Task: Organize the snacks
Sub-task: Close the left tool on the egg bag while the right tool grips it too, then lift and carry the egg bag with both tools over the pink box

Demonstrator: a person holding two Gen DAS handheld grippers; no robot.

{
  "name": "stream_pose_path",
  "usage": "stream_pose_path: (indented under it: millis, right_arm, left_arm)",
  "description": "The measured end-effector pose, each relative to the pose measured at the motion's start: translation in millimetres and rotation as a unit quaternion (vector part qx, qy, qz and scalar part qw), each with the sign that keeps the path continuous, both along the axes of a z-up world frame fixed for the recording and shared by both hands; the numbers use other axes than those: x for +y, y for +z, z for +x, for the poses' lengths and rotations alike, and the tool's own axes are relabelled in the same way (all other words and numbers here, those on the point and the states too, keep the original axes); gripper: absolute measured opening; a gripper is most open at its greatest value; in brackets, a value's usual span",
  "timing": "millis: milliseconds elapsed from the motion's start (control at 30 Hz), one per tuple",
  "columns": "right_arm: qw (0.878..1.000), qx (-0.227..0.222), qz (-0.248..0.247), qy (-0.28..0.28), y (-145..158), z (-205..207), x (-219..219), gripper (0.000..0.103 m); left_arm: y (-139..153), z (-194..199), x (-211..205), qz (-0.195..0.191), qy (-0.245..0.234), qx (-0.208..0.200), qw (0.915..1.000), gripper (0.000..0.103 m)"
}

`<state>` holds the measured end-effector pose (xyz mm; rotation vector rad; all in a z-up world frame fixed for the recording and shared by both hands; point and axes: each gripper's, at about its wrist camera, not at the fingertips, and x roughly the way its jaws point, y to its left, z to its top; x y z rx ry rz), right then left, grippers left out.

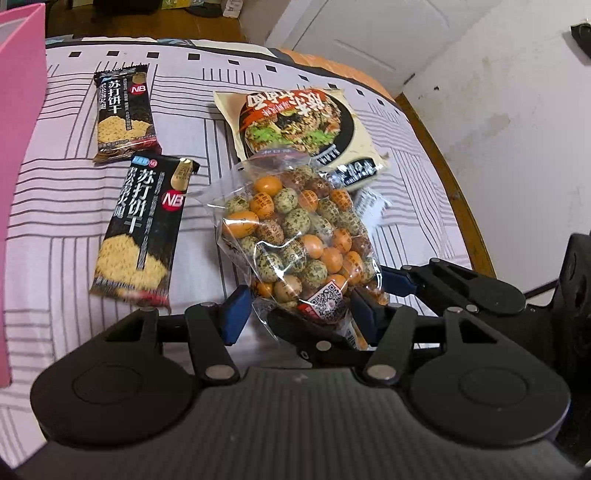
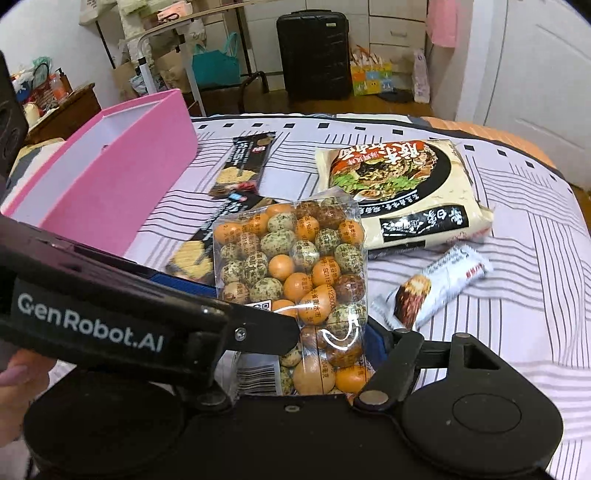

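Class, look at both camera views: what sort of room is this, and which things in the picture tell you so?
Probably a bedroom at home. The snacks lie on a bed with a striped sheet, a black suitcase stands on the floor beyond it, and a white drawer unit sits against the wall.

You are working in a home bedroom. The work surface is a bed with a striped bedsheet (image 2: 517, 258). Beyond it stand a black suitcase (image 2: 314, 55), white drawers (image 2: 391, 26), a white door (image 2: 546, 74) and shopping bags (image 2: 216, 64) on a wooden floor.
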<state>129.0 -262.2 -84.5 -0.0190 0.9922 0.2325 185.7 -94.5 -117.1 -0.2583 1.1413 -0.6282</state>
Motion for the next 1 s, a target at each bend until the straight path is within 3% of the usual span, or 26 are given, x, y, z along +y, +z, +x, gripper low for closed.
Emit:
stream_pose_path:
  millis: [467,900,1000]
  right_arm:
    - [0.999,0.005,0.020,0.047,70,-46,39,0.082]
    - [0.987,-0.028,0.008,0.156,126,-55,118,0.083]
    - [0.983,-0.007,0.030,0.181,130,-43,131,0.082]
  left_arm:
    - [65,-49,42,0.004,-0.006,0.015,0.9999,0.058]
    - [127,-90,120,0.008,0.049,-0.056,0.9972,0.059]
    - [137,-92,145,0.006,0.067,-0.070,0.9953,0.060]
